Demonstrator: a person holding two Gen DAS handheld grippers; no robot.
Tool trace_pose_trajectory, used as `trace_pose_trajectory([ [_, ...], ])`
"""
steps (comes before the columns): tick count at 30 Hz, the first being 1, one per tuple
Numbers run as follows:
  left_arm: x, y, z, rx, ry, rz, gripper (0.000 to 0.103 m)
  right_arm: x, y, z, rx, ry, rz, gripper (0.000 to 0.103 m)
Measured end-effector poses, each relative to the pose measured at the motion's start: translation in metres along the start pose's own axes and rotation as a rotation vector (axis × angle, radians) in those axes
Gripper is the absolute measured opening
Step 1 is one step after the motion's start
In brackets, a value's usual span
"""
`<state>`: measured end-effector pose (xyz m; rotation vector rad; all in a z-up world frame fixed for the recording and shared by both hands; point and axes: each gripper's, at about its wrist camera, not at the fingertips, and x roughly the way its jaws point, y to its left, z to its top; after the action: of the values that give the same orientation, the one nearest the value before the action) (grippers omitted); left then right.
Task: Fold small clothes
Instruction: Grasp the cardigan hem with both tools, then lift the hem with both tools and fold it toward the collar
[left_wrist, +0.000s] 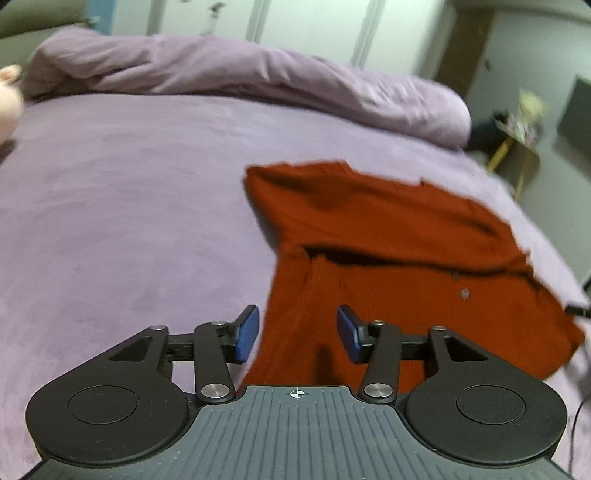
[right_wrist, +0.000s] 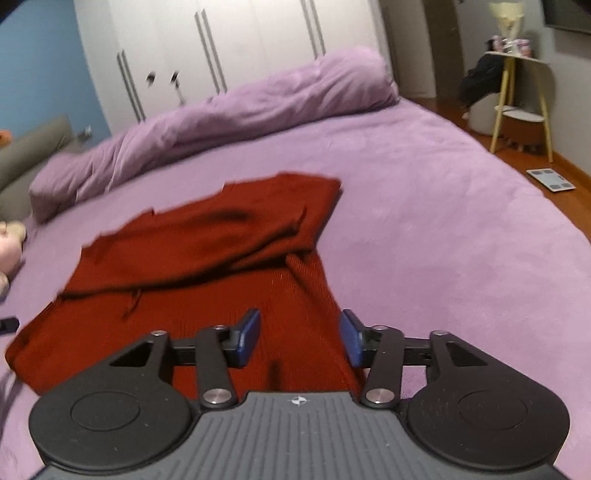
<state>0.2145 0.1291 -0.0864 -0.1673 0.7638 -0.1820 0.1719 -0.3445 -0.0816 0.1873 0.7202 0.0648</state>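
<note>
I can read no brand, label or writing anywhere; the only mark is a small crosshair symbol on each gripper's ribbed grey body. The red sweater (left_wrist: 399, 258) is my landmark: a ribbed knit, rust-red, lying on the bed (left_wrist: 129, 221) with its upper part folded over the lower, one small round button showing near the fold in the left wrist view. The bed's cover under it is a soft, matte lilac fabric with a suede-like nap.

My left hand-held gripper (left_wrist: 298, 334) sits just over the sweater's near edge, its blue-padded fingers spread apart with the knit beneath the gap and neither pad pressing on it. My right hand-held gripper (right_wrist: 300, 338) is likewise parted above the sweater's (right_wrist: 207, 258) near edge, pads clear of the cloth.

Beyond the sweater a puffy lilac duvet (right_wrist: 240, 107) lies bunched in a long roll. Behind that stand white wardrobe doors (right_wrist: 221, 44) with slim vertical handles. Off to the sweater's right, past the bed's edge, a yellow-legged stand (right_wrist: 521, 107) rests on a wooden floor.
</note>
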Motion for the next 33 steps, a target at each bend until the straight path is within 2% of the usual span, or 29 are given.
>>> trace_pose_trajectory([
  [4,0.023,-0.007,0.003,0.032,0.048,-0.006,0.053,0.021,0.008,0.003,-0.056,0.066,0.033,0.046],
  [7,0.029,-0.009,0.004,0.044,0.050,-0.007,0.049,0.031,0.018,0.003,-0.135,0.121,0.038,0.040],
  [9,0.031,-0.010,0.004,0.058,0.039,-0.001,0.035,0.035,0.022,0.001,-0.178,0.127,0.023,0.037],
  [11,0.031,-0.011,0.004,0.064,0.036,0.007,0.018,0.037,0.017,0.001,-0.159,0.125,0.028,0.033],
  [12,0.030,-0.011,0.003,0.062,0.036,-0.001,0.015,0.038,0.014,0.002,-0.139,0.124,0.035,0.030],
  [15,0.026,-0.018,0.002,0.092,0.031,-0.011,0.010,0.037,0.015,0.001,-0.119,0.110,0.040,0.009],
  [16,0.025,-0.021,0.001,0.113,0.028,-0.009,0.010,0.036,0.018,0.000,-0.139,0.104,0.035,0.008],
  [18,0.021,-0.026,-0.001,0.147,0.013,0.002,0.009,0.034,0.026,-0.001,-0.186,0.086,0.016,0.006],
  [20,0.011,-0.026,0.003,0.128,-0.024,-0.004,0.009,0.024,0.030,0.002,-0.178,0.049,0.015,0.006],
  [27,-0.033,-0.027,0.052,0.058,-0.212,-0.049,0.009,-0.027,0.039,0.042,-0.157,-0.157,0.044,0.005],
  [33,-0.020,-0.027,0.098,0.036,-0.273,-0.008,0.009,-0.023,0.045,0.084,-0.147,-0.246,0.015,0.005],
])
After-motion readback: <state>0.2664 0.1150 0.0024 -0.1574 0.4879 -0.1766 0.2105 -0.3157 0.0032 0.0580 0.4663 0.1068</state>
